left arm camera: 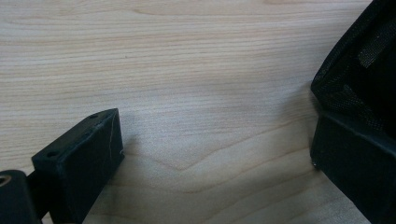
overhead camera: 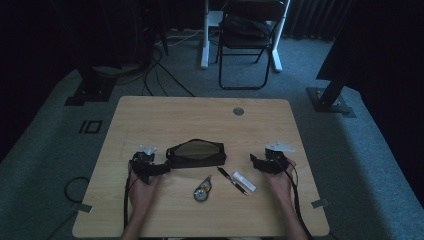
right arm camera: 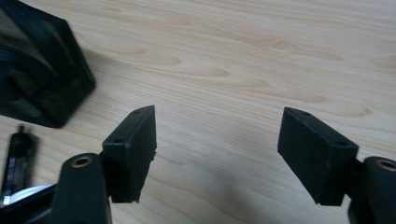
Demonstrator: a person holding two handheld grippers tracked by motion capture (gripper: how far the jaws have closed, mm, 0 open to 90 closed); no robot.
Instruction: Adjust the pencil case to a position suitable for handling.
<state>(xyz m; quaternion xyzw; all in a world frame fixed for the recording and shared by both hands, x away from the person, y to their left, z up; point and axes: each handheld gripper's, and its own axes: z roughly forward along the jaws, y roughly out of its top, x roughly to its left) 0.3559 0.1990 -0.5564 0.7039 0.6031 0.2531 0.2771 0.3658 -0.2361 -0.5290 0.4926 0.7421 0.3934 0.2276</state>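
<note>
A black zip pouch (overhead camera: 196, 152) with a mesh face lies at the middle of the wooden table (overhead camera: 200, 112). My left gripper (overhead camera: 161, 168) rests just left of it, open. In the left gripper view the jaws of my left gripper (left arm camera: 217, 154) stand wide apart over bare wood, and the pouch's mesh corner (left arm camera: 359, 70) sits right by the right-hand jaw. My right gripper (overhead camera: 256, 161) sits to the pouch's right, open, with nothing between the jaws. The right gripper view has my right gripper (right arm camera: 219, 135) over bare wood, with the pouch (right arm camera: 37, 79) at the upper left.
In front of the pouch lie a round tape-like dispenser (overhead camera: 202, 191), a black pen (overhead camera: 232, 180) and a small white stick (overhead camera: 244, 181). The pen (right arm camera: 16, 158) also lies at the left edge of the right gripper view. A grey grommet (overhead camera: 238, 111) sits near the far edge. A folding chair (overhead camera: 247, 40) stands beyond the table.
</note>
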